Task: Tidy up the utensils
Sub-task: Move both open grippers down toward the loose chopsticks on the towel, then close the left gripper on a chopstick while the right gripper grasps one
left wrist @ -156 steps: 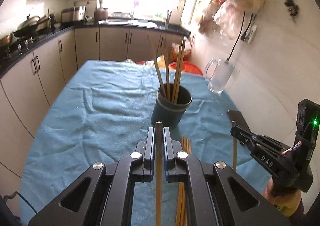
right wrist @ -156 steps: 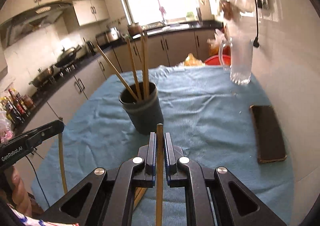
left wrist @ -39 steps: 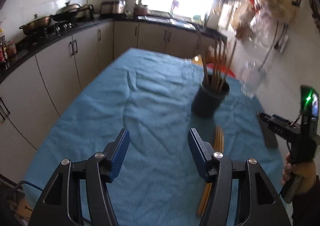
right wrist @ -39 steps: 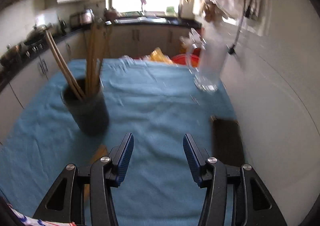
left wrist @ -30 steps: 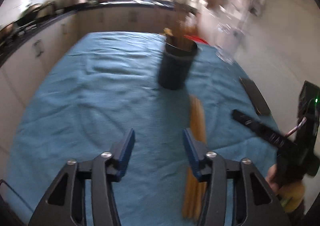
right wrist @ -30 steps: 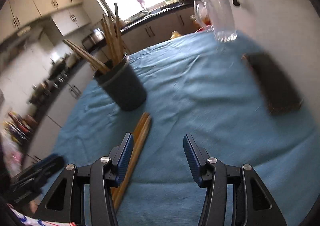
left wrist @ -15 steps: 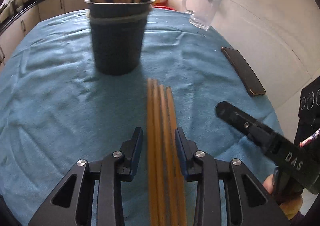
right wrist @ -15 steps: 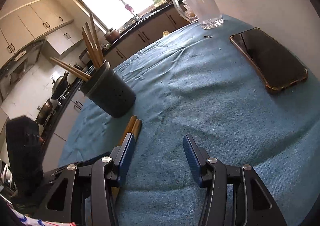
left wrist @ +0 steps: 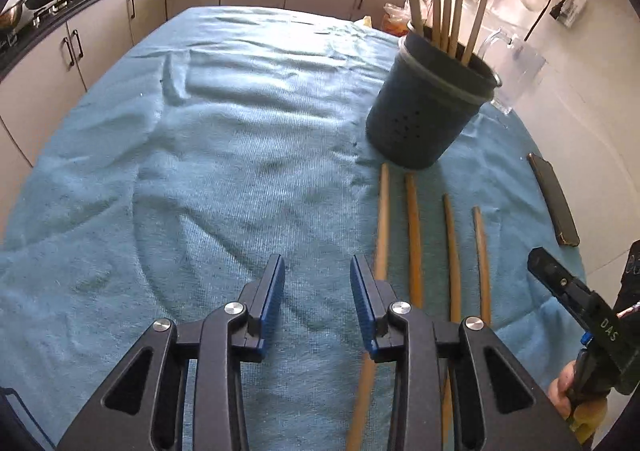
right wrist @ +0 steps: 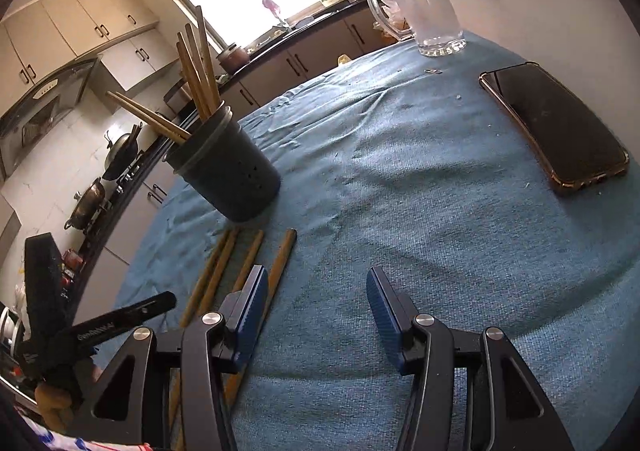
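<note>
We find four chopsticks [left wrist: 414, 235] loose on the desk [left wrist: 200, 171] beside the holder [left wrist: 428, 115]. Both claws – left [left wrist: 317, 301], right [right wrist: 316, 315] – stand apart, empty; a misaligned pinch risks scattering them.

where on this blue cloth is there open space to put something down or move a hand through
The widest bare stretch of blue cloth lies on the cabinet side of the dark perforated utensil cup. A smaller patch lies between the cup and the black phone, short of the clear glass mug. It is crowded just before the cup, where four wooden chopsticks lie.
</note>
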Tool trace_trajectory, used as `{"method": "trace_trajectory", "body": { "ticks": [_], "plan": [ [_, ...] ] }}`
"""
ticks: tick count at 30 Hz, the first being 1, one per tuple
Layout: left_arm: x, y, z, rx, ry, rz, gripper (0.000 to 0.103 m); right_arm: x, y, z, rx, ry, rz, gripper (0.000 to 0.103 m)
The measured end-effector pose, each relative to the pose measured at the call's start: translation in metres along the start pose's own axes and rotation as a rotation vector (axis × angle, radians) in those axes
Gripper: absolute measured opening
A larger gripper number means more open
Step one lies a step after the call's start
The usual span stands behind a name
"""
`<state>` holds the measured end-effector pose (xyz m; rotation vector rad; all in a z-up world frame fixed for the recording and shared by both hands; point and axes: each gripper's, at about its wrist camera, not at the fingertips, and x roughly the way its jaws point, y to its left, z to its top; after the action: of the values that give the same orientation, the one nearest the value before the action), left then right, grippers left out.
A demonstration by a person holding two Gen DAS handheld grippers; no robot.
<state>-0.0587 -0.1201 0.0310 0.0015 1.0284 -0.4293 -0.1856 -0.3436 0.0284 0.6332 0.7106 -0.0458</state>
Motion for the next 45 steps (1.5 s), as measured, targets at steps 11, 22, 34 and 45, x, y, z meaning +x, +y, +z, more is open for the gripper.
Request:
{"method": "trace_trajectory", "body": {
  "ticks": [11,22,34,45],
  "plan": [
    [0.018,-0.035,0.022,0.171,0.017,0.005,0.032,0.005,0.009,0.001,-0.046,0.026,-0.073,0.056],
    [0.040,-0.039,0.035,0.223,0.039,-0.025,0.030,0.032,0.056,0.003,-0.199,0.157,-0.113,0.048],
    [0.059,-0.050,0.062,0.251,0.065,0.000,0.022,0.067,0.071,0.020,-0.334,0.248,-0.266,0.022],
    [0.055,-0.036,0.064,0.157,0.057,-0.027,0.005,0.091,0.081,0.037,-0.315,0.266,-0.280,0.010]
  ]
}}
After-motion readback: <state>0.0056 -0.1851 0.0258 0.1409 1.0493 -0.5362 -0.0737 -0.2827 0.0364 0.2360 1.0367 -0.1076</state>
